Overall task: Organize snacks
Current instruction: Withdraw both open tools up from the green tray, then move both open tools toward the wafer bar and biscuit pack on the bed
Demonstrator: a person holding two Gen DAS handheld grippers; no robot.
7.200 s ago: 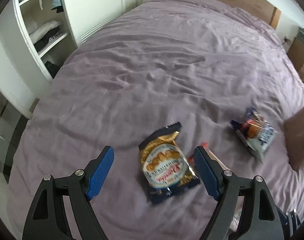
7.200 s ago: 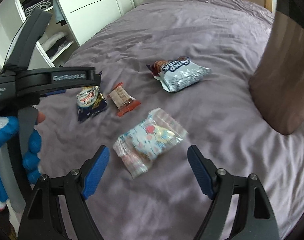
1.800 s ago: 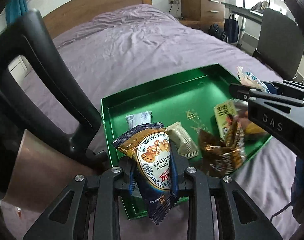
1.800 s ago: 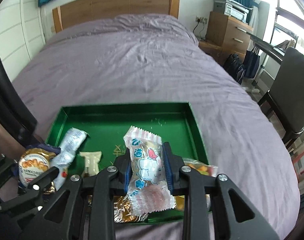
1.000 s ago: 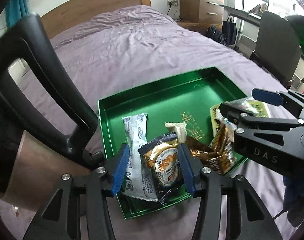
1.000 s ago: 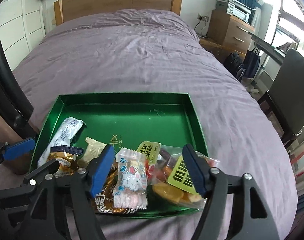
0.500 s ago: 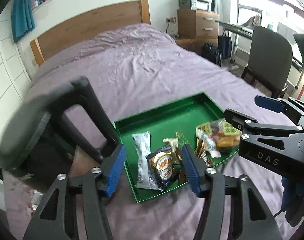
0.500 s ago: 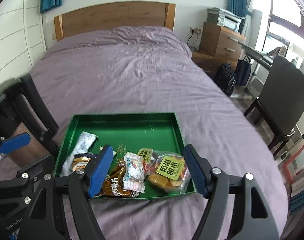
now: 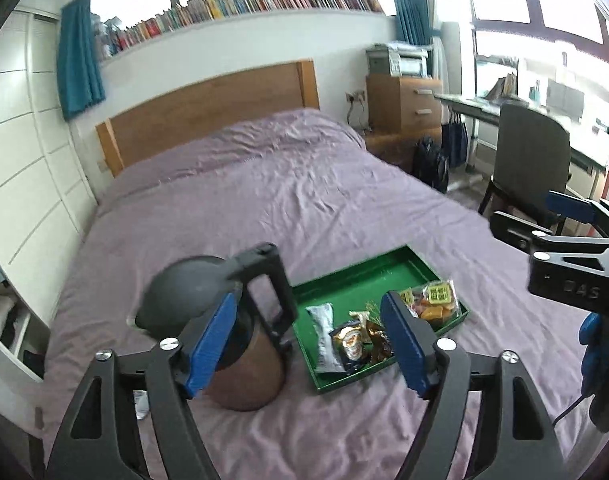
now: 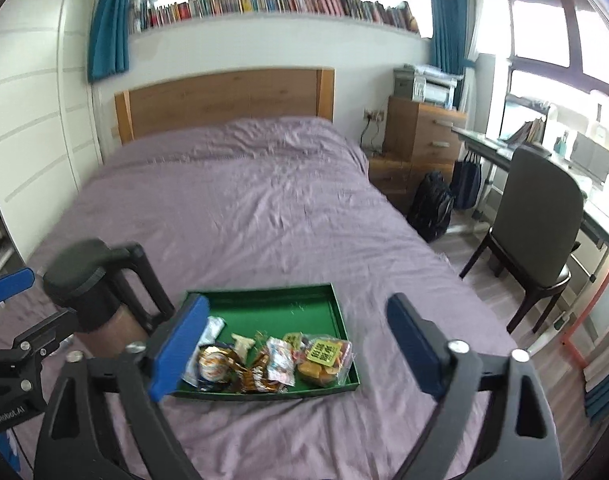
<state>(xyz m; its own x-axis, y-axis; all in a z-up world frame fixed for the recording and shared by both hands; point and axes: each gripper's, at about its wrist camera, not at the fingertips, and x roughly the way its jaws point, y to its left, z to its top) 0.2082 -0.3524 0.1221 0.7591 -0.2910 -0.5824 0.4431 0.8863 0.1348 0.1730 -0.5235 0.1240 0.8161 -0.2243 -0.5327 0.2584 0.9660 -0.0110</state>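
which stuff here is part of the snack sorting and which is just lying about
Part of the job:
- green tray on the bed
- cookie packet
- white wrapper
- pink-and-white candy bag
- clear bag with the yellow label

Just lying about:
- brown jug with black lid beside the tray
- black chair
- backpack
- wooden drawers
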